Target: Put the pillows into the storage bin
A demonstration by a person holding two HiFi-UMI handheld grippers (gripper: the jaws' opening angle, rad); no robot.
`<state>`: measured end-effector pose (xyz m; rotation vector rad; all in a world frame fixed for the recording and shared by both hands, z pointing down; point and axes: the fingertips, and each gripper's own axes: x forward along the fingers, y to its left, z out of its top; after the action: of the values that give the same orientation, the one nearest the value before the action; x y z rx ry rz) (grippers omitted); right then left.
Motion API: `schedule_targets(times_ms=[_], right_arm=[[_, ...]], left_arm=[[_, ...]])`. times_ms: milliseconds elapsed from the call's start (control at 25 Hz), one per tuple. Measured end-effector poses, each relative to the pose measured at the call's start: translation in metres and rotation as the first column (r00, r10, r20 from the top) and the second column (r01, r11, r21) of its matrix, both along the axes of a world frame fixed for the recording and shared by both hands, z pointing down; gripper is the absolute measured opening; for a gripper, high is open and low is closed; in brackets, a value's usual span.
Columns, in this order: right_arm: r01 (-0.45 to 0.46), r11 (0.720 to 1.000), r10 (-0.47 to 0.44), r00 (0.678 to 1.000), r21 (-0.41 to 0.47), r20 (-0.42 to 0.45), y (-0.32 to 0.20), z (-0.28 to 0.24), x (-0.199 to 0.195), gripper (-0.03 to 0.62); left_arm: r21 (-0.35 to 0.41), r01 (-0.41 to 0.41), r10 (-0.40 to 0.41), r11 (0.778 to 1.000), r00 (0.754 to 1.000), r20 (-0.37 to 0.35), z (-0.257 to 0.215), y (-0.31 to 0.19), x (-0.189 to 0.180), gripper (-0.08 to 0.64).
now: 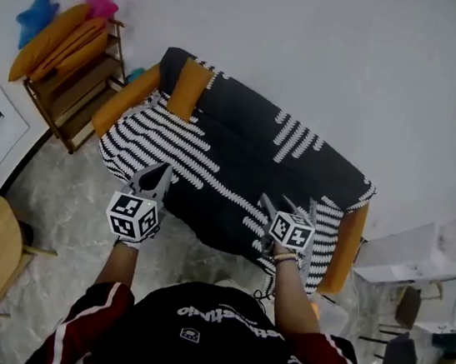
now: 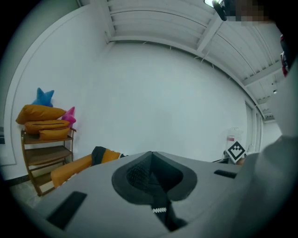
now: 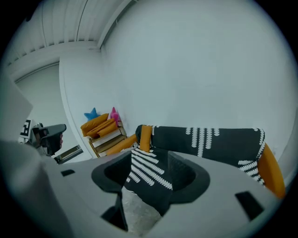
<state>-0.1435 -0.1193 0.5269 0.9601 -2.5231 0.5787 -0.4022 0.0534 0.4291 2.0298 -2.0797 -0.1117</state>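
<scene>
Orange pillows (image 1: pixel 63 38) lie stacked on the top of the wooden shelf (image 1: pixel 75 101), with a blue star pillow (image 1: pixel 37 14) and a pink star pillow (image 1: pixel 102 1) at its back edge. 1 more orange cushion (image 1: pixel 189 89) leans on the striped sofa (image 1: pixel 249 155), at the end nearest the shelf. The left gripper (image 2: pixel 151 155) has its jaws pressed together, empty; the right gripper (image 3: pixel 150 160) has its jaws apart, holding nothing.
</scene>
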Motion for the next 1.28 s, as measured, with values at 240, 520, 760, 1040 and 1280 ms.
schedule_targets(times_ms=[240,520,760,1040,1280], right_arm=[[0.081,0.997,-0.081,0.997,-0.005,0.009,-0.019,-0.003,-0.065,0.239],[0.202,0.979,-0.202,0.979,0.008,0.029,-0.047,-0.009,-0.161,0.241],[0.267,0.964,-0.266,0.963,0.004,0.04,-0.097,0.004,-0.247,0.242],[0.307,0.952,-0.306,0.951,-0.018,0.042,-0.163,0.011,-0.33,0.244],[0.321,0.946,-0.319,0.946,-0.036,0.049,-0.217,0.028,-0.365,0.244]], left_arm=[[-0.011,0.098,-0.098,0.995,0.995,-0.008,0.003,0.022,-0.045,0.004],[-0.025,0.208,-0.208,0.978,0.978,0.009,0.01,0.029,-0.108,0.005],[-0.018,0.269,-0.268,0.963,0.963,0.021,0.013,-0.012,-0.17,0.005],[-0.046,0.281,-0.28,0.959,0.96,0.032,0.016,-0.096,-0.239,0.004],[-0.082,0.261,-0.258,0.962,0.965,0.046,0.033,-0.167,-0.263,0.005]])
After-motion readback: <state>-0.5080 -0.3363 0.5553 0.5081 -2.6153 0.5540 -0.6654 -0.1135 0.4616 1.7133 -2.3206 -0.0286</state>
